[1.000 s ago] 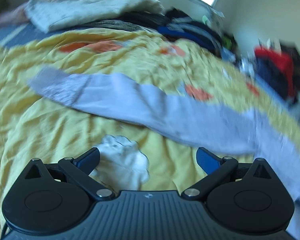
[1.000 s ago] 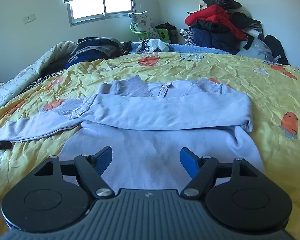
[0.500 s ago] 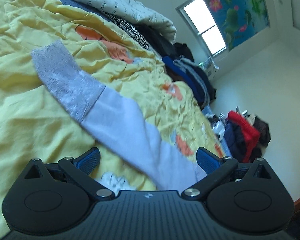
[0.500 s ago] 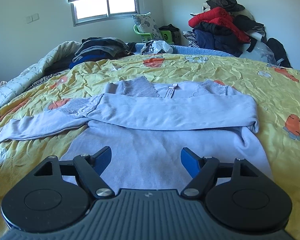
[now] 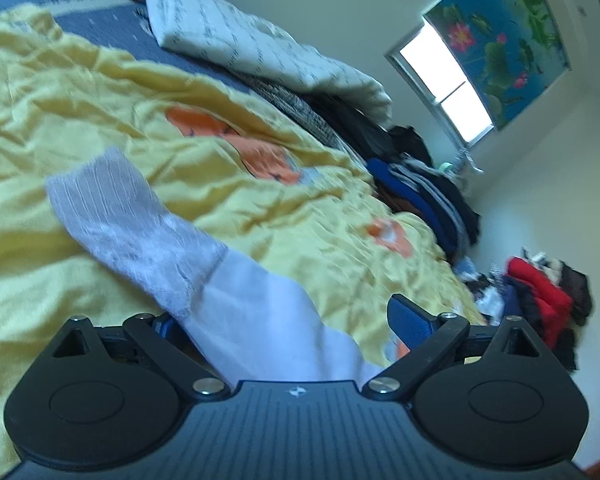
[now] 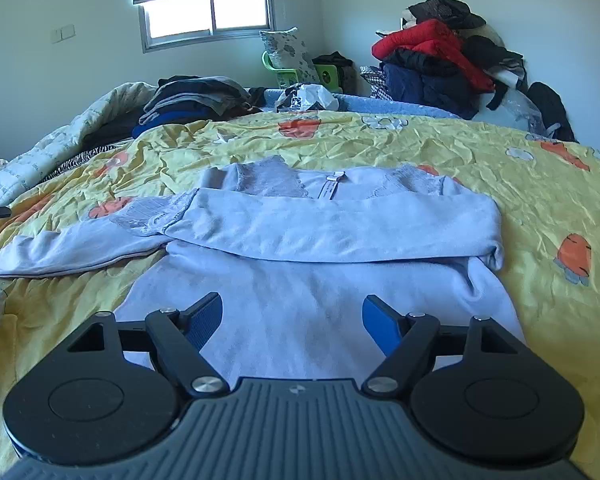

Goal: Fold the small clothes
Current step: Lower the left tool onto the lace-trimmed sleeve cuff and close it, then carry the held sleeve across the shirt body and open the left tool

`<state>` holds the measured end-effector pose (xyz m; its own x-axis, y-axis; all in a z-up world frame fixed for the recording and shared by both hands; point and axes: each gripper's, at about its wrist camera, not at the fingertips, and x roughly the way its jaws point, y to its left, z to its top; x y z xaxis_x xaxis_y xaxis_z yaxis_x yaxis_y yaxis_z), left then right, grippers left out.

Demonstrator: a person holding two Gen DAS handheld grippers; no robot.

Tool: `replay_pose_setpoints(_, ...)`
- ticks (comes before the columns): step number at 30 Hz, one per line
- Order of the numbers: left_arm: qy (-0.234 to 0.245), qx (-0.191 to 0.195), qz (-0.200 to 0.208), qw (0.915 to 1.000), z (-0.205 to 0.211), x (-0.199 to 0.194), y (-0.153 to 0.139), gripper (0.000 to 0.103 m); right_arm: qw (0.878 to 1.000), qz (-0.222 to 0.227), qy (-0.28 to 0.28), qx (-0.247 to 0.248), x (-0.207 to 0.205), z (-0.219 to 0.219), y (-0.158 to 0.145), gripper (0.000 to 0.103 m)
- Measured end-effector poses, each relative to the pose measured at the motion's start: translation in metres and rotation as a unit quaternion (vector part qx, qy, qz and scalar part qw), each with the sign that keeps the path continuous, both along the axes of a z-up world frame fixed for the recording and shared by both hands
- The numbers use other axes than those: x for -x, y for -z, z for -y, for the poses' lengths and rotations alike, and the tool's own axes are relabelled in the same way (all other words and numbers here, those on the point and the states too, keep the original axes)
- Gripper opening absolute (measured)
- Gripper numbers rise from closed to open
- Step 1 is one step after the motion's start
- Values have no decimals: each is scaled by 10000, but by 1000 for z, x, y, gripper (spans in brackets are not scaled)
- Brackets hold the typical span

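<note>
Right wrist view shows a pale lavender top (image 6: 308,276) spread on the yellow bedsheet (image 6: 540,208) of the bed, neckline toward the window (image 6: 208,16). One sleeve (image 6: 332,228) is folded across the chest of the top, its lace cuff (image 6: 152,216) reaching past the top's left edge. The other sleeve (image 6: 60,248) stretches out flat to the left of the top, lying on the sheet. My right gripper (image 6: 292,316) hovers over the lower hem of the top with its jaws spread wide; no cloth is pinched between them, and its blue pads (image 6: 204,316) stand apart above the fabric.

From the left wrist view, tilted sideways, that outstretched sleeve (image 5: 260,312) runs between the jaws of my left gripper (image 5: 288,320). Its grey lace cuff (image 5: 132,216) lies beyond the tips on the sheet (image 5: 60,100). The jaws are closing but are far apart; the right pad (image 5: 408,320) is clear of the cloth, while the left pad is mostly hidden behind the sleeve, so I cannot tell whether it touches.

Beyond the top, toward the window, a pile of dark folded clothes (image 6: 192,96) sits beside a pale quilt (image 6: 60,144). A heap with a red jacket (image 6: 432,48) rises in the corner to the right of the top.
</note>
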<state>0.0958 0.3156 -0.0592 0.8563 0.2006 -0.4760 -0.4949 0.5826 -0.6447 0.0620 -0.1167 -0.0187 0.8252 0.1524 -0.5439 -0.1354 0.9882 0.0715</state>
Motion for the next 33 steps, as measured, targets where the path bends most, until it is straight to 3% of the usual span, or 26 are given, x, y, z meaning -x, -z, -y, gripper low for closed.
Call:
replay_pose_setpoints(1, -70, -128, -108, 9998, 2, -3, -1, 90, 10000, -6, 13, -10, 0, 1, 0, 80)
replay_pose_setpoints(3, -192, -389, -404, 9982, 4, -9, -3, 59, 10000, -12, 41, -30, 1, 3, 0, 80)
replay_pose_setpoints(5, -251, -457, -606, 9968, 3, -13, -2, 39, 10000, 6, 53, -34, 2, 4, 0, 80)
replay_pose_setpoints(7, -232, -422, -590, 9971, 0, -13, 0, 29, 10000, 14, 72, -38, 3, 6, 0, 80)
replay_pose_setpoints(9, -121, -502, -621, 9967, 0, -14, 1, 9, 9999, 10, 91, -63, 4, 9, 0, 80)
replay_pose_setpoints(14, -3, -1171, -691, 9907, 14, -13, -5, 4, 9998, -53, 121, -169, 4, 14, 4, 80)
replay_pose_setpoints(17, 128, -1947, -593, 9790, 36, -12, -18, 4, 9998, -9, 123, -134, 6, 15, 3, 80)
replay_pose_setpoints(21, 399, -2631, -418, 9630, 66, -12, -37, 4, 9997, 38, 200, -103, 6, 21, 2, 80)
replay_pose_setpoints(28, 859, -3238, -363, 9415, 116, -26, -52, 4, 9991, 20, 358, -224, 9, 34, 4, 80)
replay_pose_setpoints(33, 1231, -3436, -497, 9297, 148, -41, -56, 4, 9987, 33, 418, -276, 10, 40, 5, 80)
